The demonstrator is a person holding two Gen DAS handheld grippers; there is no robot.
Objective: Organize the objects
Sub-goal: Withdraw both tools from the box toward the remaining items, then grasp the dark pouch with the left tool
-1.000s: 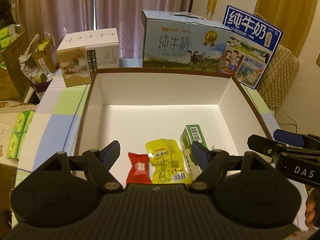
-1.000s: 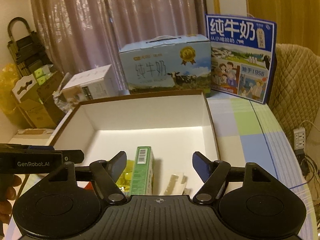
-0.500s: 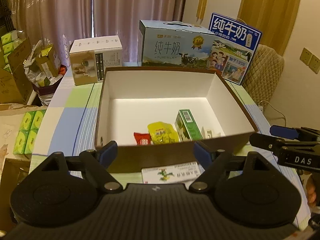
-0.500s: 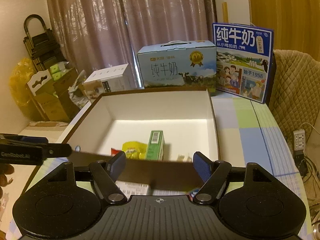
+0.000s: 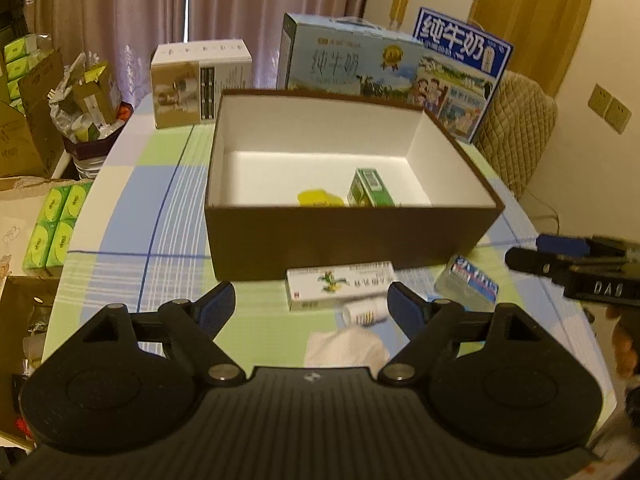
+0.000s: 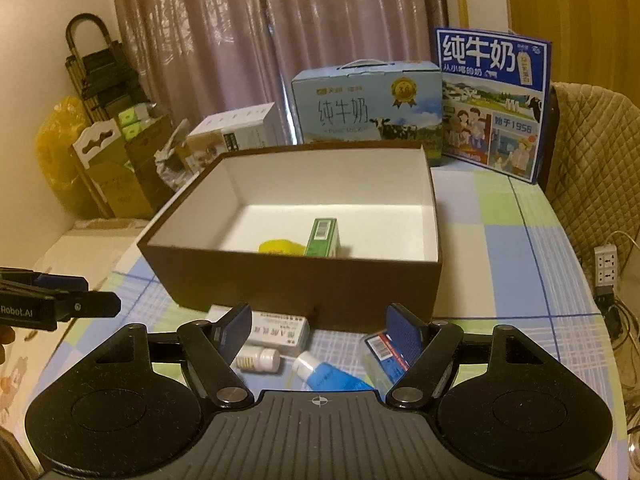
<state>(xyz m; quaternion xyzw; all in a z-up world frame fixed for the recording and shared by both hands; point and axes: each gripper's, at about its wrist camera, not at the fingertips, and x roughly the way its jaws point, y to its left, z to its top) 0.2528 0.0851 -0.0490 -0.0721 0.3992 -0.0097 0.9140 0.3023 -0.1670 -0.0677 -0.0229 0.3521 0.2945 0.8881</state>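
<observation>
Both my left hand-held gripper and my right hand-held gripper hang with fingers spread wide and nothing between them. Below, on the checked pastel desk, lie a white flat medicine carton, a small white pill bottle, a blue-and-white tube and a crumpled white tissue. Just beyond stands the brown cardboard box with white lining, holding a green carton and yellow packet; milk cases and curtains stand behind.

A home: curtains, quilted chair, milk cartons on a checked tablecloth.
</observation>
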